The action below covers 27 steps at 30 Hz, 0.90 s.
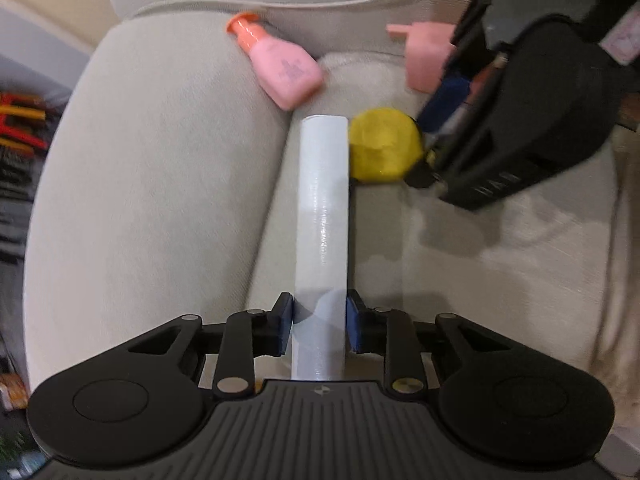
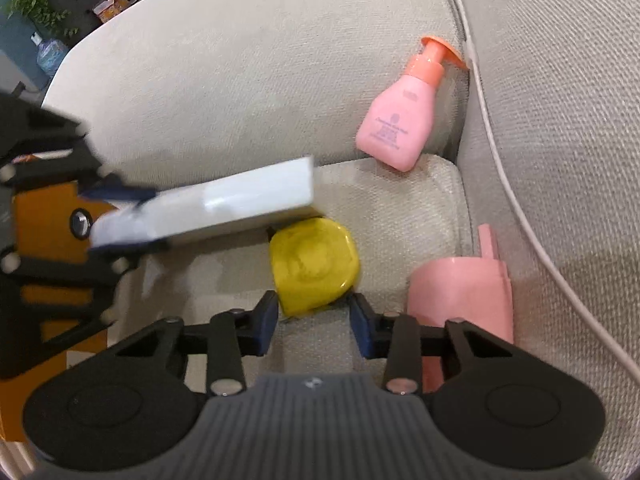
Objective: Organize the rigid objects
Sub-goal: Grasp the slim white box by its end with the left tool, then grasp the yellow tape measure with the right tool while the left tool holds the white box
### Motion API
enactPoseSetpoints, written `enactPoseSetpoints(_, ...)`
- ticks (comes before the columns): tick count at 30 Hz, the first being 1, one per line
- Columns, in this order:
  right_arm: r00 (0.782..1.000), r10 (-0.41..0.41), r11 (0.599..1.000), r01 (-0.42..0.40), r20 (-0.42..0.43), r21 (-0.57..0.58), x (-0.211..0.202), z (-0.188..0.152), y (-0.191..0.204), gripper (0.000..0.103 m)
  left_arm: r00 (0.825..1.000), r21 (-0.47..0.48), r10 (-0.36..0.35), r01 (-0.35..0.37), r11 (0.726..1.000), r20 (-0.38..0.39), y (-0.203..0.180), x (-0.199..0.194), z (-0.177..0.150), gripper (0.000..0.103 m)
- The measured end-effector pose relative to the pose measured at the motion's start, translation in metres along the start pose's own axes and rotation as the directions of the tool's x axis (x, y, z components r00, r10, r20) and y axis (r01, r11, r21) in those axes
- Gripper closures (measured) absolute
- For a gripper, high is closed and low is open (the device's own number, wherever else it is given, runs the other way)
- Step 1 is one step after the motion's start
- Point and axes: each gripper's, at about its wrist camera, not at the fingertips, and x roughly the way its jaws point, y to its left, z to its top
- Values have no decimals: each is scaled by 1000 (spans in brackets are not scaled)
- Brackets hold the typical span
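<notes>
So the left gripper [image 1: 319, 326] has its blue pads clamped on the near end of a long white flat box [image 1: 323, 216], which runs up the middle of the frame, lifted off the beige sofa seat [image 1: 160, 184], probably to clear room. The right gripper [image 2: 314, 322], bottom centre, straddles the squashed yellow plastic tub [image 2: 314, 266]; its fingers look apart, though blur makes contact hard to call.

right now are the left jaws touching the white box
Touching. The left wrist view shows both blue pads of the left gripper pressed flat against the sides of the white box, no gap.
</notes>
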Motion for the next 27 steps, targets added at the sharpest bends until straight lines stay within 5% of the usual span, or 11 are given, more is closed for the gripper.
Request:
enactPoseSetpoints(11,1000,-5,1000,5,-10,7,4,0,-9,63,993,-68,-11,19,998,117,5,5,7,70)
enactPoseSetpoints(19,1000,-13,1000,13,6,1,0,1,-6,59,992,-51,6,1,999,124,9,25,36,63)
enactPoseSetpoints(27,998,-35,999,37,49,-35,-7,5,-3,53,986,11,-91,90,996,141,27,32,35,58)
